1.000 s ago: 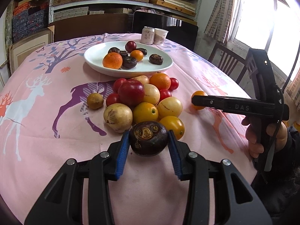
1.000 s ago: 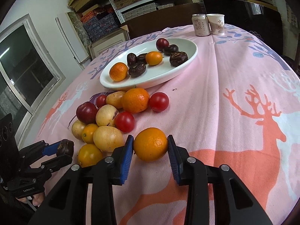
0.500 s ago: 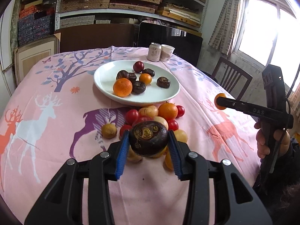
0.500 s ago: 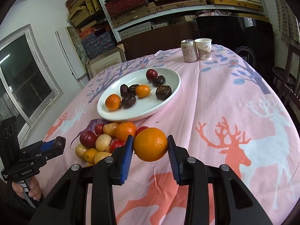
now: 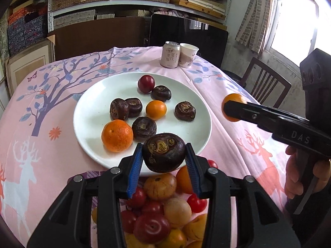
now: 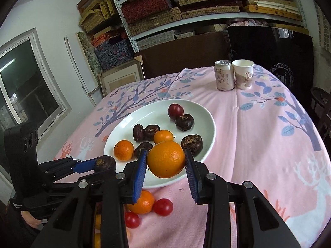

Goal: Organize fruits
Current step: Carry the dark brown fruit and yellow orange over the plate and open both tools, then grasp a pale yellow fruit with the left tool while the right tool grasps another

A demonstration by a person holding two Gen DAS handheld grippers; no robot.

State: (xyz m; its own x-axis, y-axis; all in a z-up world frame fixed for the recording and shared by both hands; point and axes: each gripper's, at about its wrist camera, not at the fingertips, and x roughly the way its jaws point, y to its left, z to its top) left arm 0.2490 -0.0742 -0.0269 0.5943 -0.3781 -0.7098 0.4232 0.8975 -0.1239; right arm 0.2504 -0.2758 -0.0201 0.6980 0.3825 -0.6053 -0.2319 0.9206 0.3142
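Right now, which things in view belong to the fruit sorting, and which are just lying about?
Part of the job:
- dark water chestnut in the left gripper
- orange in the right gripper
- white plate with fruit already on it
- fruit pile on the tablecloth

Lying about:
- drink can
- paper cup
- wooden chair

Shelves (image 6: 206, 6) of flat boxes line the wall beside a bright window (image 5: 293, 16).
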